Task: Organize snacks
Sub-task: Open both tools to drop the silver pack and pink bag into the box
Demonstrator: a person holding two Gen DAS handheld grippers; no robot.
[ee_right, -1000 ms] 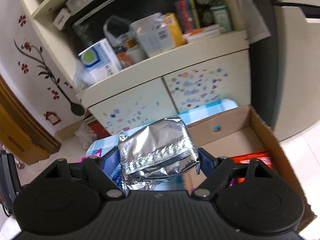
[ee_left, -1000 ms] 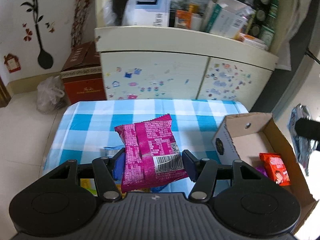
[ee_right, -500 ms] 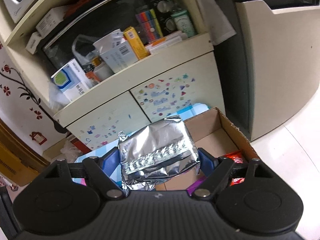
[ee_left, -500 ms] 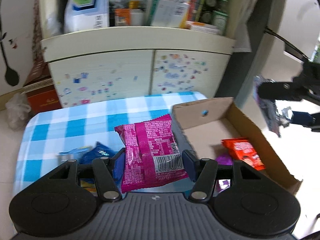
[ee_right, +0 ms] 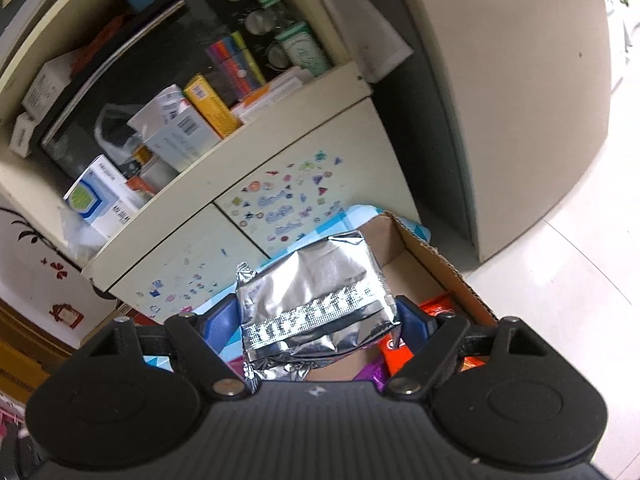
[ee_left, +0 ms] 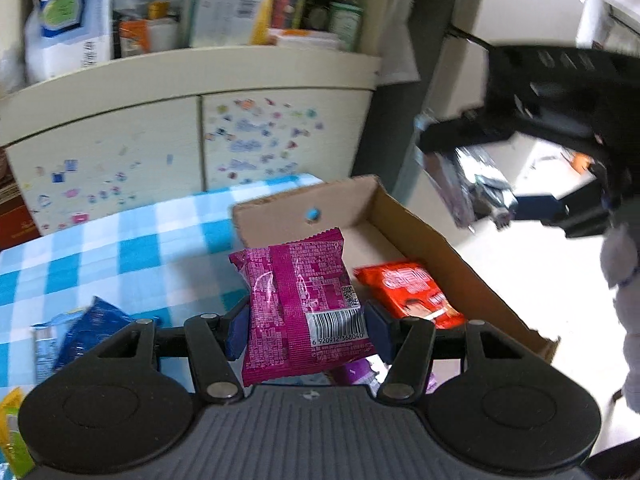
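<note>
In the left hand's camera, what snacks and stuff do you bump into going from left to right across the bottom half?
Yellow packet → blue packet → pink snack bag, clamped in the left gripper → orange-red packet lying in the cardboard box.

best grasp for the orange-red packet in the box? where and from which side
Judging by its pose, take the orange-red packet from above, pinching across its two long edges mid-length. It lies flat on the cardboard box floor, its right edge near the wall, so a side approach looks blocked. Both grippers are holding packets now.
</note>
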